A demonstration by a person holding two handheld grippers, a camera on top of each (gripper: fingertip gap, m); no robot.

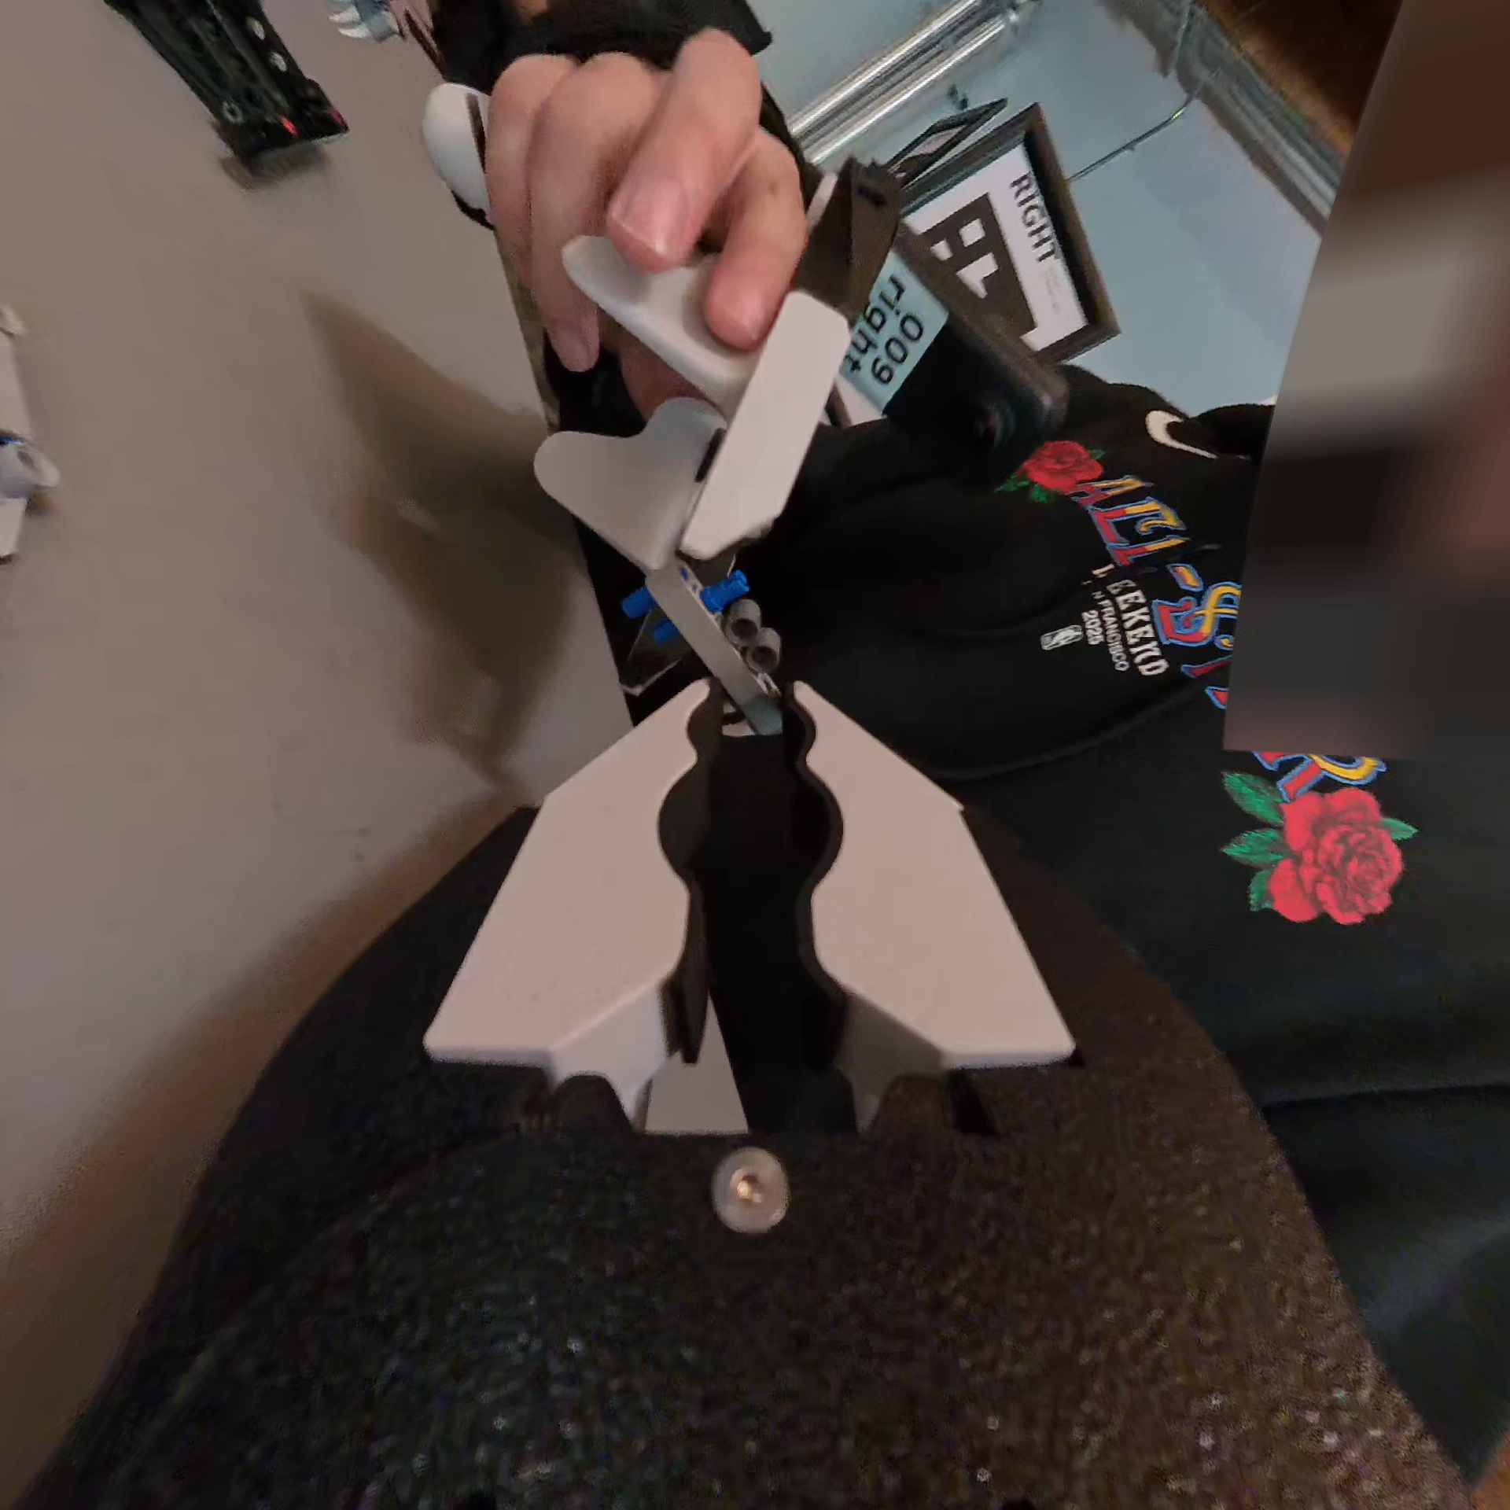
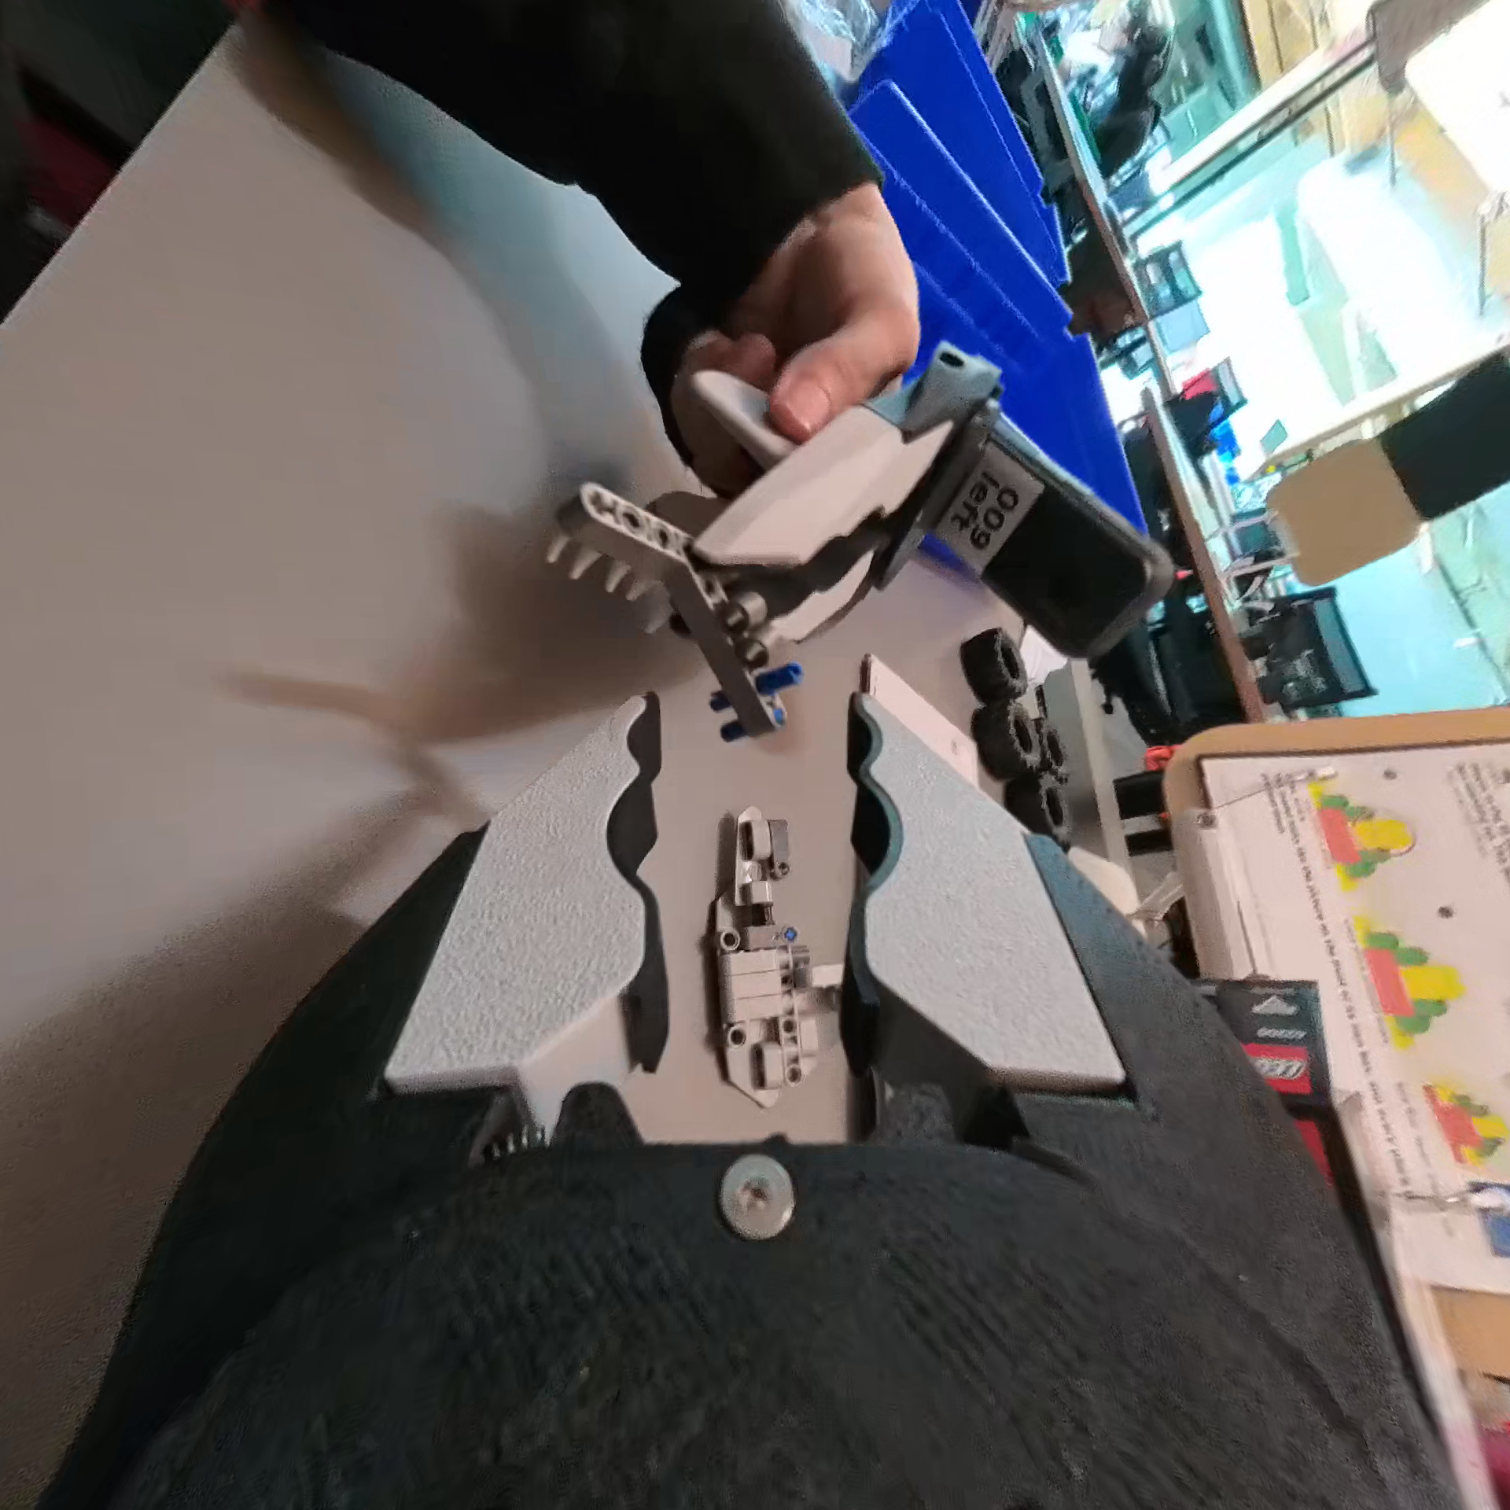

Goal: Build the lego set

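My left gripper (image 1: 752, 703) is shut on a grey L-shaped lego beam (image 1: 709, 633) and holds it in the air above the table. The beam carries blue pins (image 1: 727, 590), grey pins and a row of white teeth (image 2: 600, 572). In the right wrist view the left gripper (image 2: 735, 564) grips the beam (image 2: 723, 625) near its corner. My right gripper (image 2: 753, 704) is open, and the beam's lower end with the blue pins (image 2: 735, 719) sits between its fingertips. The right gripper also shows in the left wrist view (image 1: 682, 556), at the beam's far end. A grey lego subassembly (image 2: 764, 968) lies on the table below.
The pale table (image 2: 245, 408) holds black tyres (image 2: 1013, 735), a black-and-red lego box (image 2: 1275, 1054) and a board with coloured instruction pictures (image 2: 1348, 940) on the right. Blue bins (image 2: 964, 204) stand behind. A black lego part (image 1: 237, 73) lies farther off. The person's black-clad body (image 1: 1062, 735) is close. My right tips are roughly 12 cm from the grey lego subassembly (image 2: 764, 968).
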